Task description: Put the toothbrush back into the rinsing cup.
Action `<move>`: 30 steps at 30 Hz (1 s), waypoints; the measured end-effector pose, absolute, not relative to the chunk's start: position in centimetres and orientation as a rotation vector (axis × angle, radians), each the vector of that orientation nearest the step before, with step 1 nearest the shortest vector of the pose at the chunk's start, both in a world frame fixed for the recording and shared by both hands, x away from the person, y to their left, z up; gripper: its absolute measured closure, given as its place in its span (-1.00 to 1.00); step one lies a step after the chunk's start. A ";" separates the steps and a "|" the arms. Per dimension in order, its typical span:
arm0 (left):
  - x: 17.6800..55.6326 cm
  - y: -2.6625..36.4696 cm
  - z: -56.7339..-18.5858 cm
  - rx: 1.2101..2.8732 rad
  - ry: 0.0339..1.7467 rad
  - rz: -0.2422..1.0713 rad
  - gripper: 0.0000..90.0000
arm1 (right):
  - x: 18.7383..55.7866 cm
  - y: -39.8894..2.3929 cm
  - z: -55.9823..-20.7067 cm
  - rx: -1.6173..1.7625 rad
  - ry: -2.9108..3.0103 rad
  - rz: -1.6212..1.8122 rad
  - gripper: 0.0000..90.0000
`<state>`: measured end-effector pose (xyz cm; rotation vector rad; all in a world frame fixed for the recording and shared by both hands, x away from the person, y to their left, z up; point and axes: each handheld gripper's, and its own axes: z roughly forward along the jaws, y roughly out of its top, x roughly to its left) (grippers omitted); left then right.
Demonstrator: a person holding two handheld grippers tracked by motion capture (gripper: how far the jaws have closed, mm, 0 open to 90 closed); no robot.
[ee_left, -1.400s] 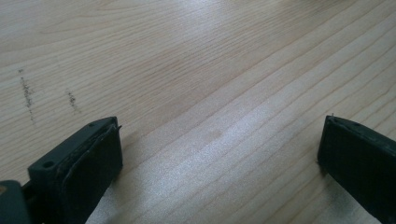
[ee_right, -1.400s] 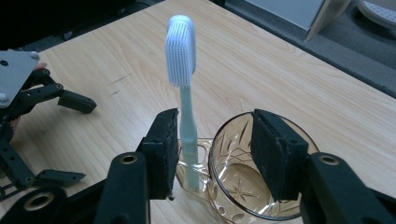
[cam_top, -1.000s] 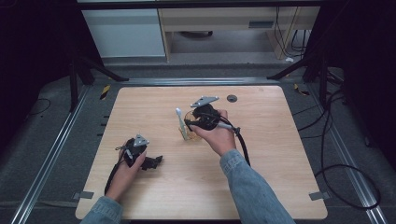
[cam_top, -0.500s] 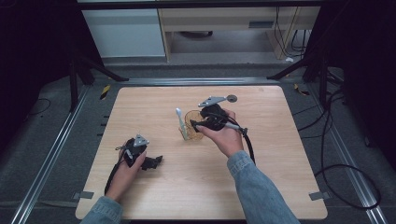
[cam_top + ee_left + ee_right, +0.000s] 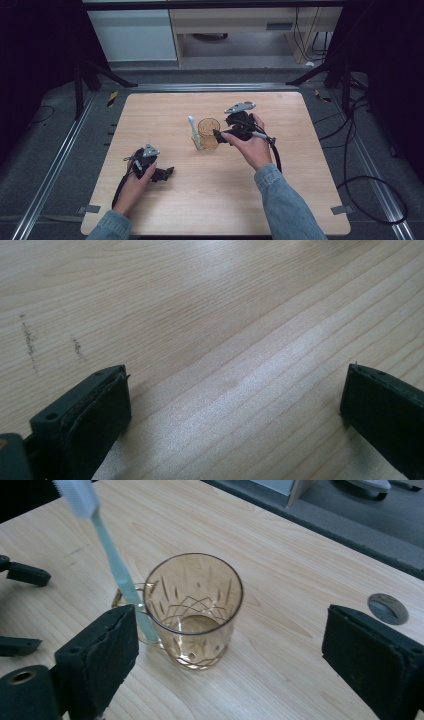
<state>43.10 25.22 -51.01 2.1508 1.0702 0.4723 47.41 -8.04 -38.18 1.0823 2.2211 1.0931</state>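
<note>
One glass cup (image 5: 208,133), amber and cut with a diamond pattern, stands upright near the middle of the wooden table (image 5: 310,200); seen from the right gripper view it has a small handle on its side and sits just ahead of that gripper's jaws, between their lines but untouched. One toothbrush (image 5: 194,133), pale with a white bristle head, leans against the handle side of the cup, head up and foot down by the handle; whether its foot passes through the handle loop I cannot tell. Two grippers are on the table, one in each hand. The right gripper (image 5: 222,137) is just beside the cup on the cup's right in the high view, and its jaws have just been opening; they stand wide apart with nothing pressed between the pads (image 5: 107,650). The left gripper (image 5: 167,173) rests well apart from the cup, toward the near left part of the table, its jaws also spread wide over bare wood with nothing between them. One small round grey disc (image 5: 387,608) is set in the tabletop beyond the cup in the right gripper view. Two denim sleeves (image 5: 287,207) come in from the near edge.
</note>
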 end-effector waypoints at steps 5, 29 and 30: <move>43.1 25.2 -51.0 2.151 1.070 0.473 -1.00 | 47.3 -9.6 -38.1 1.110 2.191 1.092 -0.86; 43.1 25.2 -51.0 2.151 1.069 0.473 -1.00 | 44.0 -18.4 -40.4 1.190 2.098 0.970 -0.75; 43.1 25.2 -51.0 2.151 1.069 0.474 -1.00 | 43.9 -18.5 -40.6 1.190 2.097 0.961 -0.74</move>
